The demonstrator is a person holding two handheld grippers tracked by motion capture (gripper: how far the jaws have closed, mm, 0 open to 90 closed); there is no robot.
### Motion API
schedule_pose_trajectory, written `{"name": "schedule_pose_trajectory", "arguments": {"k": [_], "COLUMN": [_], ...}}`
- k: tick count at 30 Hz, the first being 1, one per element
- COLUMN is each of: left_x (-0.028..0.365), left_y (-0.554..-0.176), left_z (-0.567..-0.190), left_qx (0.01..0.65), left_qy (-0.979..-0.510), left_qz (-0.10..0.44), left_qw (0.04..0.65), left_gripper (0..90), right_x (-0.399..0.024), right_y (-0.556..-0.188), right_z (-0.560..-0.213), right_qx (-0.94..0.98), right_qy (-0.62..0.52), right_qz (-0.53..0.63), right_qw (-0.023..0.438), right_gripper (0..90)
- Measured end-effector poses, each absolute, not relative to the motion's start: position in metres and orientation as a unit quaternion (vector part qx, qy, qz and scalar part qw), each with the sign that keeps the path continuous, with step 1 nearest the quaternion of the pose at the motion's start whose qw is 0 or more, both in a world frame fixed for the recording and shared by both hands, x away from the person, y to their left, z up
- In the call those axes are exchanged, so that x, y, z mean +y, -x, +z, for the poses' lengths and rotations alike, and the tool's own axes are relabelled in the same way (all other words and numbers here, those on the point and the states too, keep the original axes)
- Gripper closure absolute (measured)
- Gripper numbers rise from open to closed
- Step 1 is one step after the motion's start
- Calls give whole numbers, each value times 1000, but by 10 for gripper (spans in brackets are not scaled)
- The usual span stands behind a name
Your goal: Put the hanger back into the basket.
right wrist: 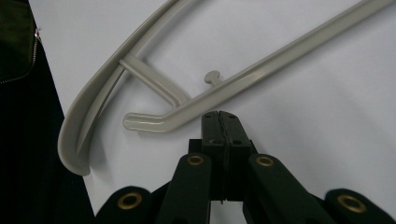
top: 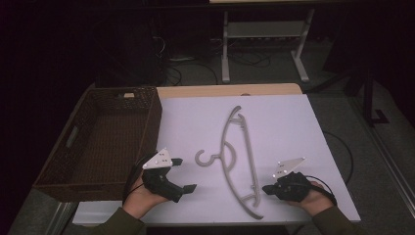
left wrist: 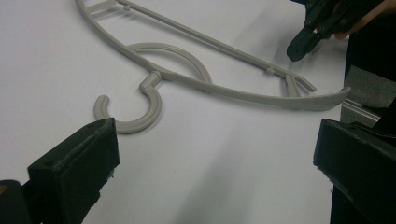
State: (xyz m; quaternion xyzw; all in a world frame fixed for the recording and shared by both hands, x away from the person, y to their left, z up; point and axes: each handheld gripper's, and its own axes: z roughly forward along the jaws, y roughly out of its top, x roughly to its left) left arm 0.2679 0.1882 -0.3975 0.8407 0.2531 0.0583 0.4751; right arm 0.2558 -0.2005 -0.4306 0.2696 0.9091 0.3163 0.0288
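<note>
A grey plastic clothes hanger [top: 223, 147] lies flat on the white table top [top: 284, 132], its hook pointing left. My left gripper [top: 185, 174] hovers just left of the hook and is open; in the left gripper view its jaws [left wrist: 215, 154] stand wide apart, with the hook of the hanger [left wrist: 243, 95] lying ahead of them. My right gripper [top: 266, 188] sits at the hanger's near end. In the right gripper view its jaws [right wrist: 219, 116] are pressed together, tips right beside the lower bar of the hanger [right wrist: 261, 70], with nothing between them. The right gripper [left wrist: 299, 49] also shows far off in the left gripper view.
A dark brown woven basket [top: 154, 117] stands at the table's left side, close behind my left hand. The table's front edge runs just below both hands. Beyond the table are a white desk frame [top: 226, 49] and cables on the floor.
</note>
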Motion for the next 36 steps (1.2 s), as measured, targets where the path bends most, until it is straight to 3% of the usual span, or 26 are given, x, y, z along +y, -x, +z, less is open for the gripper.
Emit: {"name": "schedule_pose_trajectory", "arguments": {"k": [15, 36], "left_x": [188, 189], "left_y": [-268, -268], "left_z": [-396, -395], "left_qx": [253, 256], "left_qy": [-839, -836], "left_qz": [58, 60], "left_qw": [478, 482], "left_gripper": [0, 0], "right_x": [-182, -92], "right_y": [-263, -287], "right_z": [-440, -444], "right_qx": [912, 917], "right_qy": [-248, -168], "right_qz": [328, 362], "right_qw": [-1, -7], "right_gripper": [894, 894]}}
